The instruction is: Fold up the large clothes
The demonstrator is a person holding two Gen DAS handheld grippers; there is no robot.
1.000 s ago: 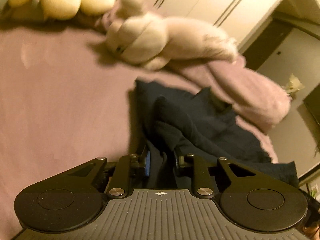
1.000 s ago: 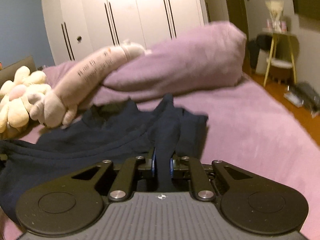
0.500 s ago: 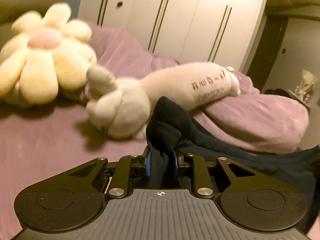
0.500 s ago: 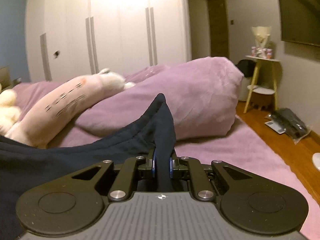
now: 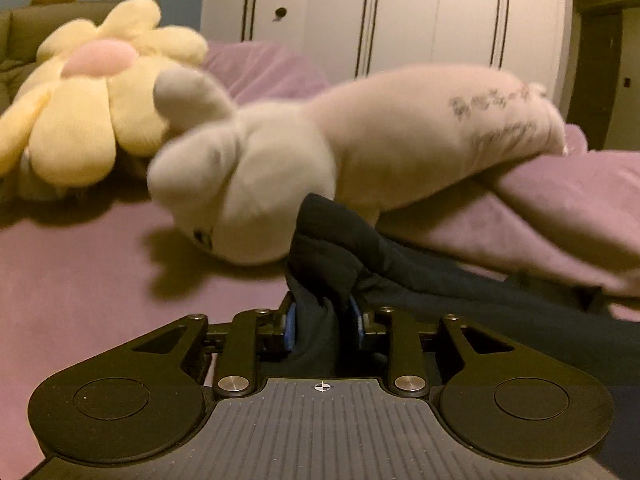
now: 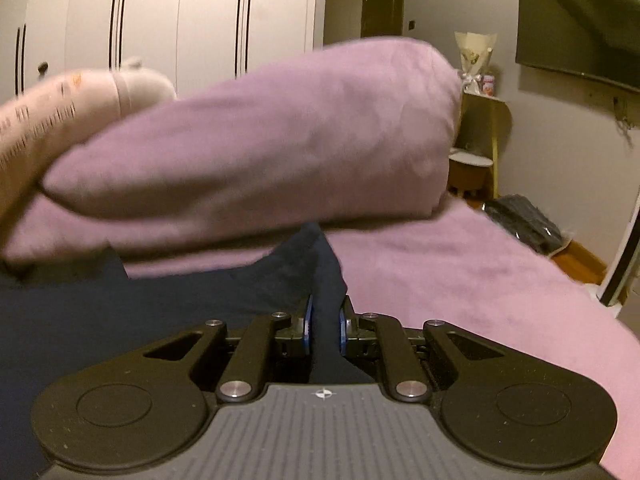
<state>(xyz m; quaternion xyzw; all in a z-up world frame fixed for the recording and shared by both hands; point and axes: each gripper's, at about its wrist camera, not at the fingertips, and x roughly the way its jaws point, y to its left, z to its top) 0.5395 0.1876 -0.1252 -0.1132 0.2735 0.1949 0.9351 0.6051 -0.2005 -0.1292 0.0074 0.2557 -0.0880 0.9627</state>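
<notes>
A dark navy garment (image 5: 440,292) lies spread on the purple bed (image 5: 100,280), with a corner at each gripper. My left gripper (image 5: 323,316) is low over the bed and its jaws are opening. A bunched fold of the garment still stands between them, with a gap showing at the right pad. My right gripper (image 6: 324,320) is shut on another corner of the garment (image 6: 160,312), whose fabric rises in a peak above the blue pads. Both corners sit close to the sheet (image 6: 460,280).
A long pale plush toy (image 5: 360,152) lies just beyond the left corner, beside a yellow flower plush (image 5: 88,100). A purple pillow (image 6: 280,140) lies right behind the right corner. White wardrobes (image 5: 400,16) stand behind. To the right are a side table (image 6: 476,160), a wall TV (image 6: 580,32) and the floor.
Both grippers carried the garment's corners forward and down toward the plush toy and the pillow, which now loom close. The left jaws have spread slightly; the right grip is unchanged.
</notes>
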